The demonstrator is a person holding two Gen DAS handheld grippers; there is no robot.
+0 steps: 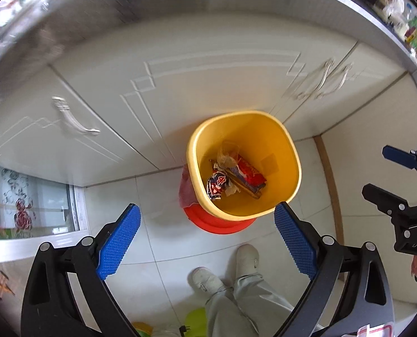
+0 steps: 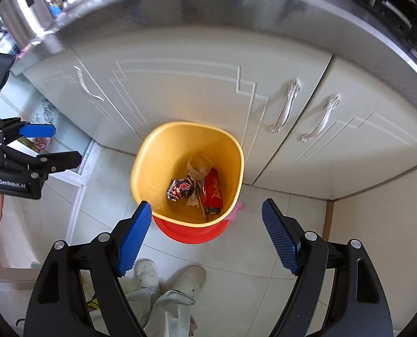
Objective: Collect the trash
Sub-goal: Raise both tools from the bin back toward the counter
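A yellow bin stands on the floor on a red base, in front of the white cabinets. It also shows in the right wrist view. Inside lie a red wrapper, a blue-and-white wrapper and a clear crumpled plastic piece. The same wrappers show in the right wrist view. My left gripper is open and empty above the floor, just short of the bin. My right gripper is open and empty, also above and short of the bin.
White cabinet doors with metal handles stand behind the bin under a dark countertop edge. The person's white shoes stand on the tiled floor below the grippers. A glass door is at the left.
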